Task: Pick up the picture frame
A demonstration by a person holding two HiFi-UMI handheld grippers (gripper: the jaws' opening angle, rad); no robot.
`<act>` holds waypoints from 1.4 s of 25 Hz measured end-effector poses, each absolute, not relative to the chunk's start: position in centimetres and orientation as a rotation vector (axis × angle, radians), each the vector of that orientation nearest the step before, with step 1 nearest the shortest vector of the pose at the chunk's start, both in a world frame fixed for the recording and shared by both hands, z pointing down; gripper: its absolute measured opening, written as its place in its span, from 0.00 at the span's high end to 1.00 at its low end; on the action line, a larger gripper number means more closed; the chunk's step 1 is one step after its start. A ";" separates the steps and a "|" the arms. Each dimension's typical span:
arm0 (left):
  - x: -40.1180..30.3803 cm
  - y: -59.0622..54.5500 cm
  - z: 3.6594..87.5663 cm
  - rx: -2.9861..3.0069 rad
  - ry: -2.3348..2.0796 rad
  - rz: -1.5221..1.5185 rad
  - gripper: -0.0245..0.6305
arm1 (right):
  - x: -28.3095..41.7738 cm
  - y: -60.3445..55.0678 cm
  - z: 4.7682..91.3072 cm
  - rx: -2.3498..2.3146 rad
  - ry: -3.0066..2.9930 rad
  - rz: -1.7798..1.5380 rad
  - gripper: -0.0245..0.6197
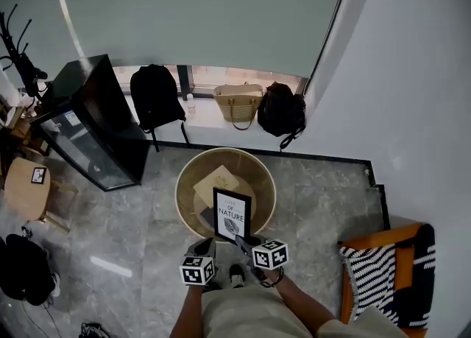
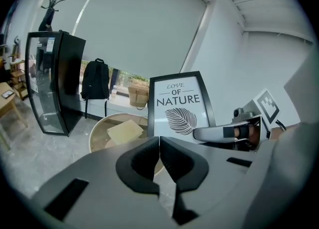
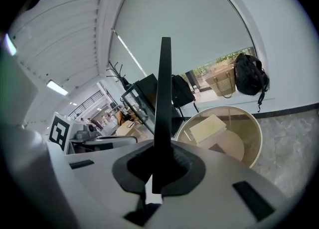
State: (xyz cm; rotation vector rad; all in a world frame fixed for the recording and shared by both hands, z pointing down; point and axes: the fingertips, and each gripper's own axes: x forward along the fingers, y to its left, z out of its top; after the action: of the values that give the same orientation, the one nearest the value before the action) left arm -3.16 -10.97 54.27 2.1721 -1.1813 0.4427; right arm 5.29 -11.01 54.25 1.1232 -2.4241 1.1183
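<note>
Frame (image 1: 232,215) looks light, stiff, probably glazed and fragile. Right gripper (image 3: 158,175) clamps its thin lower edge, so it may pivot. Left gripper (image 2: 159,158) has jaws together, empty.

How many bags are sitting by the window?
3: a black backpack on the left, a woven tote bag in the middle, a second black backpack on the right. The black cabinet could hide another.
</note>
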 end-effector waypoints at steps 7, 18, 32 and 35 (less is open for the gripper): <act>-1.0 -9.1 55.6 2.165 -1.200 0.460 0.93 | 7.6 -10.7 55.6 1.087 -2.418 1.052 0.90; -1.1 -8.2 55.5 2.149 -1.264 0.478 0.93 | 7.3 -9.4 56.9 0.966 -2.405 0.944 0.90; -0.9 -7.9 55.2 2.166 -1.273 0.477 0.93 | 7.5 -9.5 56.6 0.986 -2.414 0.913 0.90; -1.0 -7.5 55.4 2.157 -1.273 0.481 0.93 | 7.6 -9.3 56.6 0.987 -2.412 0.907 0.90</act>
State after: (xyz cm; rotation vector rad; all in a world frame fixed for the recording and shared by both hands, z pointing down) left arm -1.00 -7.52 55.42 2.1574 -1.2725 0.4807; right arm 7.61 -9.30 56.63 0.9875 -2.4123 0.9072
